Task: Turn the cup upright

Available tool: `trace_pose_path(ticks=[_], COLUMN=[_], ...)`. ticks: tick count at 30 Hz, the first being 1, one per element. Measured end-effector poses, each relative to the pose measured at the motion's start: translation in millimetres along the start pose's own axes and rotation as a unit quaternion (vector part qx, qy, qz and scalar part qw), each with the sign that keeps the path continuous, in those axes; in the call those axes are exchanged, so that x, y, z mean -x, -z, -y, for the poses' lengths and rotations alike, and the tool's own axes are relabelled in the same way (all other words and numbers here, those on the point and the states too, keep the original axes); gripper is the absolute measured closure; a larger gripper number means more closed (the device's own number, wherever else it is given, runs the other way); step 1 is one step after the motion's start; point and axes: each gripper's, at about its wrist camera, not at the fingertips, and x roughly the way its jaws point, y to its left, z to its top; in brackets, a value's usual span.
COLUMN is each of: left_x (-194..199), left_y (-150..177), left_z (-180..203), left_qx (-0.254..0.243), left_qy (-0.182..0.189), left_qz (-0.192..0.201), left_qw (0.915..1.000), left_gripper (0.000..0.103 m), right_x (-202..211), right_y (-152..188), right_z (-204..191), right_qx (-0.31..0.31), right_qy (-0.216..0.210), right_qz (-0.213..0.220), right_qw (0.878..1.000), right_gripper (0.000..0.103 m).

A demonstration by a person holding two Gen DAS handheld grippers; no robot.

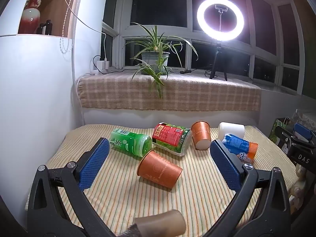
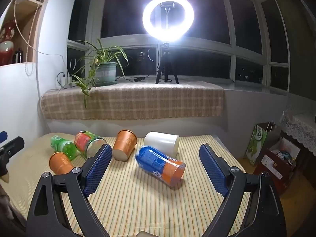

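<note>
Several cups lie on their sides on a striped cloth. An orange paper cup (image 1: pixel 160 169) lies between my left gripper's open fingers, a little ahead; my left gripper (image 1: pixel 160 154) is open and empty. A second orange cup (image 1: pixel 201 135), a green cup (image 1: pixel 131 142), a red-green cup (image 1: pixel 171 138), a white cup (image 1: pixel 232 130) and a blue-orange cup (image 1: pixel 240 146) lie behind. My right gripper (image 2: pixel 156 158) is open and empty, with the blue-orange cup (image 2: pixel 161 165) just ahead between its fingers. The white cup (image 2: pixel 163 143) and an orange cup (image 2: pixel 124 145) lie beyond it.
A brown cup (image 1: pixel 160 224) lies at the near edge under my left gripper. The striped cloth (image 2: pixel 148 201) covers the table. A plaid-covered sill (image 1: pixel 169 94) with a plant (image 1: pixel 156 57) and ring light (image 1: pixel 220 18) stands behind. Bags and boxes (image 2: pixel 272 154) stand right of the table.
</note>
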Motion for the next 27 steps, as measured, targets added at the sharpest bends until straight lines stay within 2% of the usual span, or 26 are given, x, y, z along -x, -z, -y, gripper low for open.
trace_pose_path(ticks=[27], left_x=[0.5], left_y=[-0.5], left_z=[0.4], left_qx=[-0.002], left_qy=[-0.002], left_qz=[-0.003], left_qw=[1.0000], left_gripper=[0.000], right_x=[5.7], right_y=[-2.8], right_z=[-0.4], right_qx=[-0.010], right_qy=[-0.003], right_qz=[0.003], right_qw=[1.000], right_gripper=[0.013])
